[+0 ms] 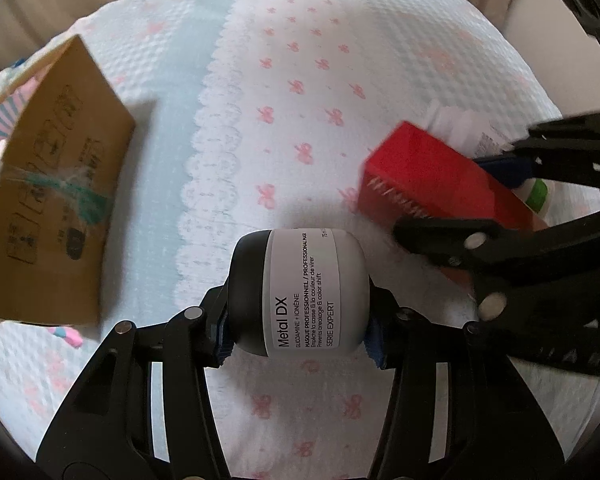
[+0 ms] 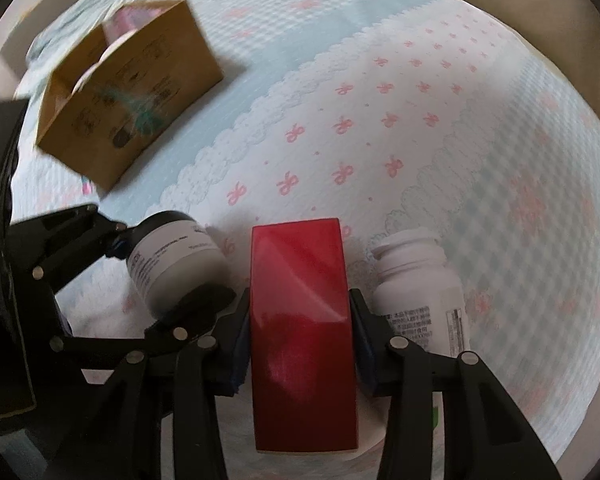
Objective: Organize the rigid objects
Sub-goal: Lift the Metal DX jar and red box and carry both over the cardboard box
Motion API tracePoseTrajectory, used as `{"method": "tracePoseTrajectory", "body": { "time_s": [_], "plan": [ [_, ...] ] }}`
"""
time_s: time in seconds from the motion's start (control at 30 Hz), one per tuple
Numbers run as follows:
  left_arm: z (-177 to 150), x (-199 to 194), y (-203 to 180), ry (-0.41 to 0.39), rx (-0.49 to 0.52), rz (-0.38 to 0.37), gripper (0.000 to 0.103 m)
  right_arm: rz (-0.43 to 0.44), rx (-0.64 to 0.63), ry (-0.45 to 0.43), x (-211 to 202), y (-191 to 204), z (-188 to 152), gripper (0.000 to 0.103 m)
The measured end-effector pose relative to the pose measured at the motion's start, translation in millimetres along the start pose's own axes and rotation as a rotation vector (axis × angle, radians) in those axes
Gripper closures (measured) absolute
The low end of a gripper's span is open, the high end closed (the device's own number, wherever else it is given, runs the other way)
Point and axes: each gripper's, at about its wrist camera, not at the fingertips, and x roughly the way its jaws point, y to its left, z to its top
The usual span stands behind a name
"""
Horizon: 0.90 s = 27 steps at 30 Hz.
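Note:
My left gripper (image 1: 298,334) is shut on a grey jar (image 1: 300,292) with a black lid, labelled Metal DX, held on its side above the bedspread. My right gripper (image 2: 300,348) is shut on a red box (image 2: 302,320). In the left wrist view the red box (image 1: 428,176) and the right gripper (image 1: 520,200) sit to the right of the jar. In the right wrist view the jar (image 2: 176,264) and the left gripper (image 2: 140,272) sit to the left of the red box. An open cardboard box (image 1: 56,184) stands at the left; it also shows in the right wrist view (image 2: 140,100).
A white pill bottle (image 2: 420,292) lies on the bedspread just right of the red box; in the left wrist view it (image 1: 460,124) lies behind the red box. The bow-patterned bedspread (image 1: 300,80) covers the surface. Pink items (image 2: 132,20) sit in the cardboard box.

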Motion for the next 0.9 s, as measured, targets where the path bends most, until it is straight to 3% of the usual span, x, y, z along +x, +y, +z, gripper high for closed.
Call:
{"method": "tracePoseTrajectory", "body": {
  "time_s": [0.2, 0.4, 0.73, 0.9],
  "plan": [
    [3.5, -15.9, 14.4, -0.019, -0.039, 0.002, 0.056, 0.004, 0.154, -0.024, -20.9, -10.6, -1.4, 0.065],
    [14.4, -57.1, 25.5, -0.070, -0.041, -0.015, 0.056, -0.014, 0.279, -0.084, -66.4, -5.9, -2.7, 0.065],
    [48.7, -190.1, 53.5, -0.205, -0.040, -0.073, 0.056, -0.147, 0.530, -0.216, -196.1, 24.7, -3.2, 0.065],
    [57.2, -265.2, 66.7, -0.288, -0.010, -0.078, 0.056, -0.203, 0.563, -0.271, -260.0, 50.6, 1.7, 0.065]
  ]
}}
